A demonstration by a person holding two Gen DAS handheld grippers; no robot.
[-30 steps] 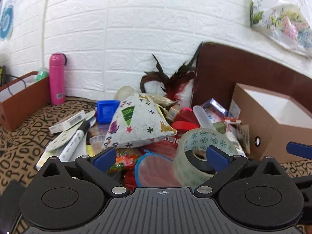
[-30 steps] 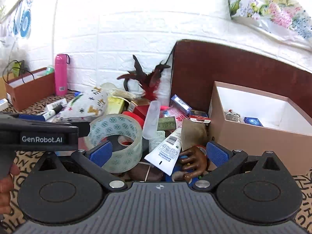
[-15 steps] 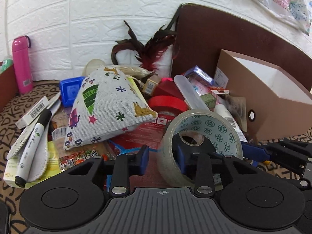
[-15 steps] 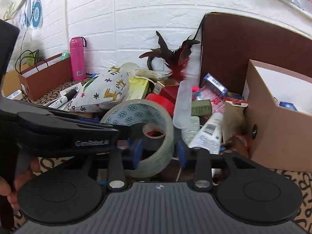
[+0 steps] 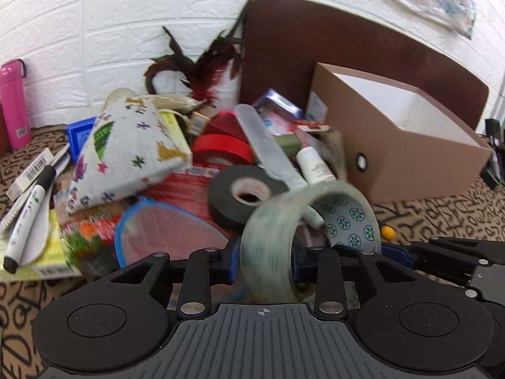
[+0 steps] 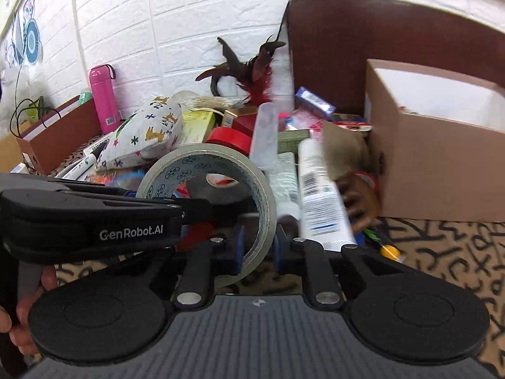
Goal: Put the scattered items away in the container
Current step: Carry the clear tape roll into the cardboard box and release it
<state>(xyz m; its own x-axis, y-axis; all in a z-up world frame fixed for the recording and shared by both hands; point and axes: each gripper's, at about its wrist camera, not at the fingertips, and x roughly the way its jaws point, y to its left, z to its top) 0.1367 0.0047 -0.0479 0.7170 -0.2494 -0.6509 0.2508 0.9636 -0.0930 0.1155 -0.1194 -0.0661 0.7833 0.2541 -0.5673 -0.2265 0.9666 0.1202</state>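
A wide roll of clear tape (image 5: 271, 237) with a green-patterned core stands on edge, blurred, in front of the clutter pile. My left gripper (image 5: 263, 257) has its blue pads on either side of the roll's band, and its jaws are closing. From the right side, my right gripper (image 6: 257, 248) pinches the same tape roll (image 6: 202, 161) through its wall, its jaws closing too. The brown cardboard box (image 5: 410, 158), white inside, stands open to the right; the same box (image 6: 435, 183) fills the right of the right wrist view.
A black tape roll (image 5: 233, 202) lies just behind the clear one, with a red roll (image 5: 221, 151), a printed fabric pouch (image 5: 126, 148), a marker (image 5: 28, 218) and a white tube (image 6: 318, 195) around it. A pink bottle (image 5: 11, 104) stands by the wall. A hand (image 6: 19, 325) grips the left handle.
Both grippers went from wide open to closed on the clear tape roll. The roll has tipped up and come toward me, uncovering the black roll that sat inside it.
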